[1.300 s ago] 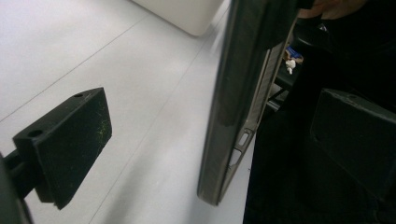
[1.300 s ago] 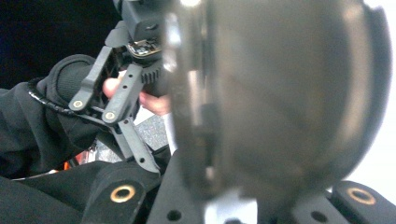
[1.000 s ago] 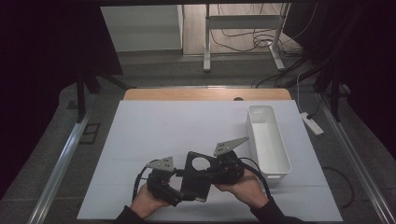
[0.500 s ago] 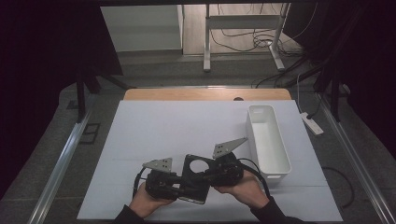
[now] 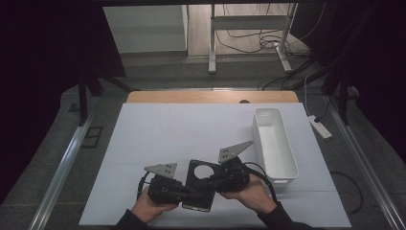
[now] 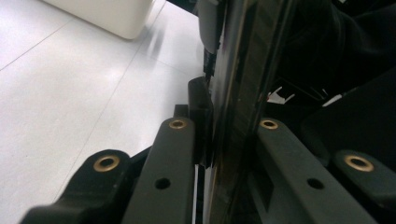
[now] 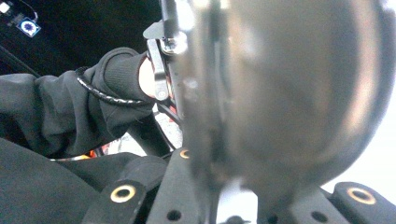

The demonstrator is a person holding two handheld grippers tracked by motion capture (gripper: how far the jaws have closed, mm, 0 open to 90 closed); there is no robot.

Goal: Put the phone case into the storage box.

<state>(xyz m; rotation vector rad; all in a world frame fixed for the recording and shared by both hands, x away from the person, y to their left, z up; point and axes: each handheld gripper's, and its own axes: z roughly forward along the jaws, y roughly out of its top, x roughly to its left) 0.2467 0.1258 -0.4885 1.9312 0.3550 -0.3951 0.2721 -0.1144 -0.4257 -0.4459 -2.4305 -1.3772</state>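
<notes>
Here, a flat black rectangular plate with a round hole near its far end (image 5: pixel 199 184) is held between the two grippers at the lower centre of the high view, above the white table surface (image 5: pixel 182 134). The left gripper (image 5: pixel 189 195), seen at the lower left of that plate, has just been closing its jaws, and in the left gripper view the plate (image 6: pixel 236 112) is seen edge-on between the two black jaws, which are pressed against its faces. The right gripper (image 5: pixel 210 183) is held at the plate's right side, and its jaws are clamped on the plate as well; in the right gripper view the plate (image 7: pixel 289 93) is shown blurred and very close, rising between the jaws at the bottom of the frame. A grey three-cornered plate is carried on top of each gripper. A long white rectangular plastic bin (image 5: pixel 274 143) is placed at the right of the table, just beside the right gripper, and its corner (image 6: pixel 105 16) is seen at the upper left of the left gripper view. A dark sleeve (image 7: pixel 60 112) is seen at the left of the right gripper view.
</notes>
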